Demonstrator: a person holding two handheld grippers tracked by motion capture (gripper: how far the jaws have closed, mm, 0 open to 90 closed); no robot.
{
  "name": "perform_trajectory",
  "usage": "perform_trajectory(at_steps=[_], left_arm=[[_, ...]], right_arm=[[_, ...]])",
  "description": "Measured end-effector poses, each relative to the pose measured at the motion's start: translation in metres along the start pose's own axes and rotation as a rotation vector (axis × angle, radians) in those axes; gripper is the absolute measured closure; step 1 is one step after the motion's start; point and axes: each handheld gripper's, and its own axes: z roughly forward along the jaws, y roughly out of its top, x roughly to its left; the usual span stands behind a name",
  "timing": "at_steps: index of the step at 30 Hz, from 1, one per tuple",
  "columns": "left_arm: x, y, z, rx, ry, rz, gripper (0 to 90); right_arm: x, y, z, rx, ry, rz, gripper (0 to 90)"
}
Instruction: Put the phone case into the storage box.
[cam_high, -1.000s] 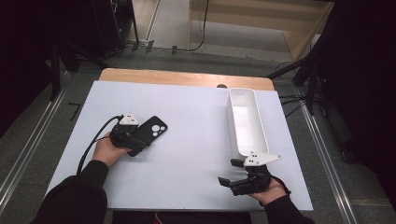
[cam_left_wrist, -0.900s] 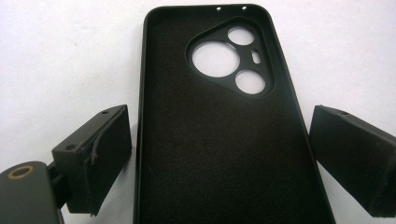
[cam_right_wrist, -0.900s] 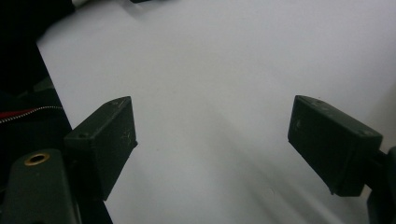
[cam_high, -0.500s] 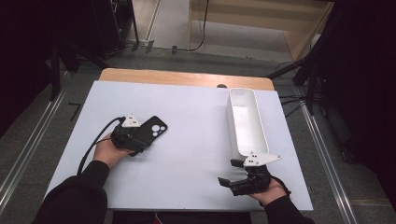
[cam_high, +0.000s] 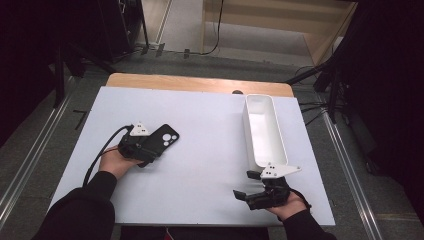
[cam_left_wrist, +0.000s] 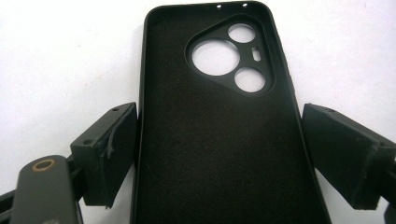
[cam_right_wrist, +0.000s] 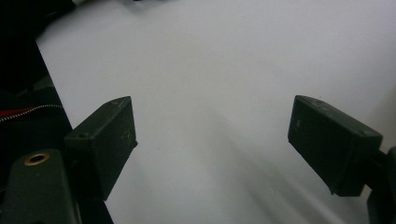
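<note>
Two low hands, left gripper (cam_left_wrist: 219, 154) closing around phone case (cam_left_wrist: 219, 116), right gripper (cam_right_wrist: 212, 140) spread, level.

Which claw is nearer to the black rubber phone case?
Left. The left claw has the black rubber phone case between its jaws; the right claw rests far across the white table.

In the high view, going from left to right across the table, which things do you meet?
Left gripper → black phone case → right gripper → white tray.
</note>
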Motion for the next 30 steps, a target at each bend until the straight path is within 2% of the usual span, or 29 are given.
perform_trajectory(at_steps=[7,15,18,30], left_arm=[[0.002,0.001,-0.002,-0.003,-0.013,-0.021,14.5],[0.004,0.003,-0.006,-0.024,-0.031,-0.066,14.6],[0.004,0.004,-0.007,-0.029,-0.031,-0.065,14.6],[0.005,0.014,-0.026,-0.076,-0.053,-0.109,14.5]], right_arm=[[0.0,0.0,0.0,-0.001,0.0,0.002,13.8],[0.0,0.0,0.0,-0.002,0.0,0.002,13.8],[0.0,0.0,0.0,0.0,0.002,0.002,13.8],[0.0,0.0,0.0,-0.004,0.004,-0.003,13.8]])
